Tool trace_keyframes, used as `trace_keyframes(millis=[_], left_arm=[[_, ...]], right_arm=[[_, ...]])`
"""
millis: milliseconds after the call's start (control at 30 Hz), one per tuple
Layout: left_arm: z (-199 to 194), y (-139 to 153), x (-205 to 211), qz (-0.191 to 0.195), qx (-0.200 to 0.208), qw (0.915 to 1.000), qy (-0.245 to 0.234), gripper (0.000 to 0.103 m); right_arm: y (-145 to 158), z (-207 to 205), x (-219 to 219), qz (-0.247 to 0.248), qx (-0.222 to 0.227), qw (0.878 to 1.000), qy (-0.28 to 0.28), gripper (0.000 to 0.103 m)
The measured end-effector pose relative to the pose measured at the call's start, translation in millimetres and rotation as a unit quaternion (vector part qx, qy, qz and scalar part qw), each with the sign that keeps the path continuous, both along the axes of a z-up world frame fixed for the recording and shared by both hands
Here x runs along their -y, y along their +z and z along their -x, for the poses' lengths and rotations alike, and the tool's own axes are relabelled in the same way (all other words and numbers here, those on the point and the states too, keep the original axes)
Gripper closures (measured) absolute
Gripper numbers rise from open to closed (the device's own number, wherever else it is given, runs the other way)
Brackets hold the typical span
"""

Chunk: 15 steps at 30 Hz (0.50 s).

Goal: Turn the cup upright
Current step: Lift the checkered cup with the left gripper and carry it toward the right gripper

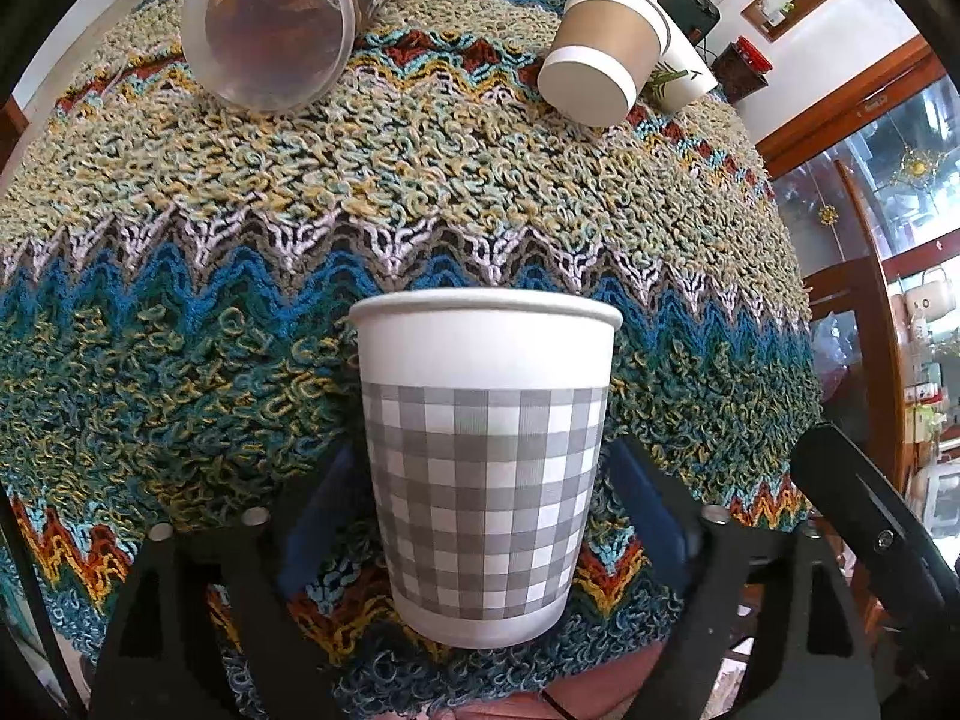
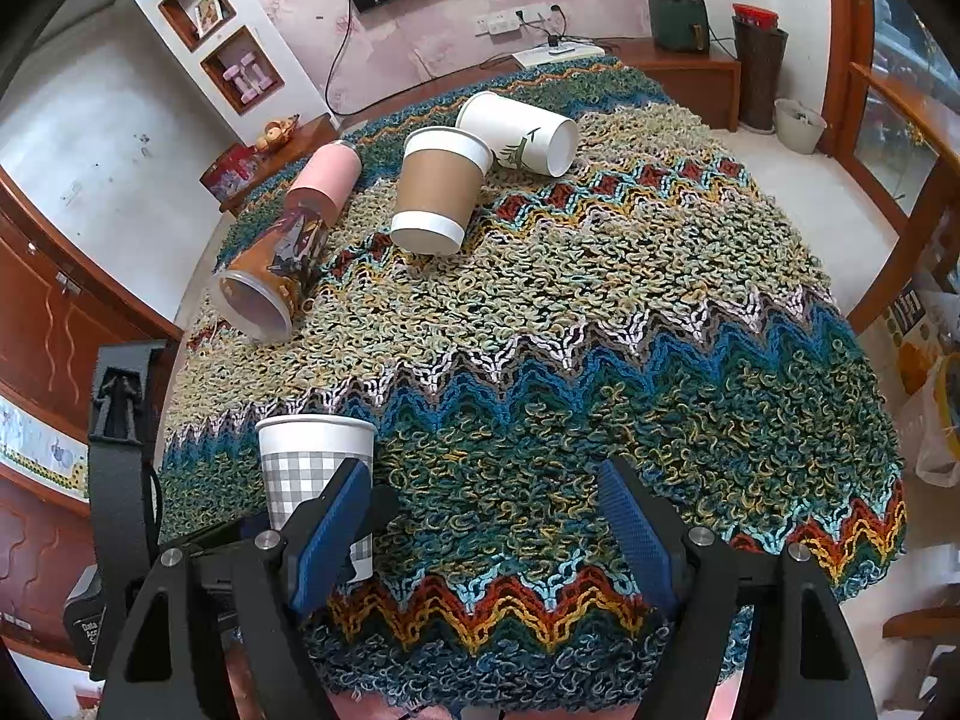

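Gingham cup (image 1: 489, 468) fills the left wrist view, standing rim-up between the left gripper (image 1: 486, 516), long axis vertical, base on the knitted cloth (image 1: 420, 192); the blue pads sit at its flanks, but whether they press the wall or stand just clear cannot be told here. Beyond lie a clear tumbler (image 1: 270, 24) and a brown-sleeved cup (image 1: 600, 54), both on their sides. In the right wrist view the right gripper (image 2: 486, 534) is spread wide and empty, the gingham cup (image 2: 312, 456) off to its left, so the left hand is nearer.
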<state>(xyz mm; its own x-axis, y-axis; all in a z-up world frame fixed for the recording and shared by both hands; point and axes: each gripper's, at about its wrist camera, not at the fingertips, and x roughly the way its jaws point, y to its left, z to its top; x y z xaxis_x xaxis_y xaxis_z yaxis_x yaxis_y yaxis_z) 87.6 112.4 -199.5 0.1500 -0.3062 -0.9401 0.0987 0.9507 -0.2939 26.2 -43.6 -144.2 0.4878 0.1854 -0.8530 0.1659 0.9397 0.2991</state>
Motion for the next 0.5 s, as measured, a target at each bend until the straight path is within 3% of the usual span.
trace_keyframes(millis=[267, 500], left_arm=[[2, 1, -4, -0.015, -0.006, 0.9998, -0.01, 0.015], [11, 19, -6, -0.016, 0.009, 0.9995, -0.027, 0.015]], right_arm=[[-1, -4, 0, -0.003, 0.0, 1.0, 0.0, 0.024], [7, -3, -4, -0.001, 0.014, 1.0, 0.008, 0.024]])
